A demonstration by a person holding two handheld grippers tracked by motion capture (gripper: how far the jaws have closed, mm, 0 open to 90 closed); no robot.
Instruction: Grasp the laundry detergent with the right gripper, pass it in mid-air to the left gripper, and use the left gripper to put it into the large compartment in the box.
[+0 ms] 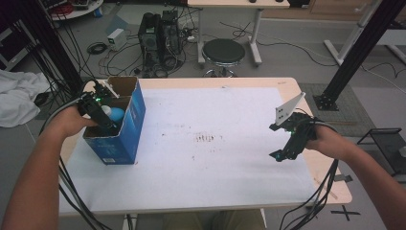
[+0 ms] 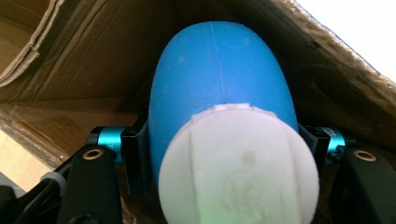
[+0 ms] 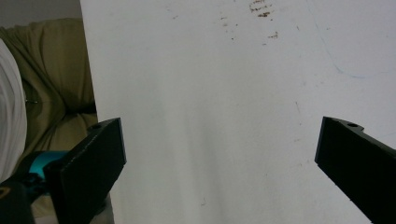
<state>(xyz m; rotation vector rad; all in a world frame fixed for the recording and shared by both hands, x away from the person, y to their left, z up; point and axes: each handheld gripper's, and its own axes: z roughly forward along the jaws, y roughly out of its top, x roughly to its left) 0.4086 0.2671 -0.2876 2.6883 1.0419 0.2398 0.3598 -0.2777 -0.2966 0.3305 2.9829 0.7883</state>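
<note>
Two grippers are at work over a table (image 1: 249, 86) covered with a white sheet (image 1: 215, 163). At the left edge stands a blue box (image 1: 131, 129) of cardboard, open at the top, its brown inside showing. The left gripper (image 1: 107, 120) reaches down into that opening, and its jaws are clamped on a bottle (image 1: 116, 114) with a blue body and a white cap. In the left gripper view the bottle (image 2: 224, 93) lies lengthwise between the two black jaws, which press on its sides; the white cap (image 2: 238, 163) points back toward the camera and the blue rounded end points into the box (image 2: 93, 56), whose brown cardboard walls close in around it. The bottle is thus inside the box's mouth, held off the bottom as far as one can tell; whether it touches a wall cannot be told.

The right gripper (image 1: 282, 154) hovers over the right part of the sheet, well apart from the box, tilted down toward the table. In the right gripper view its jaws stand wide apart with nothing between them, and below them lies the bare sheet (image 3: 210, 116) with a few brown specks (image 3: 259, 9) near the top.

Beyond the table a black stool (image 1: 223, 51) stands on the floor.
</note>
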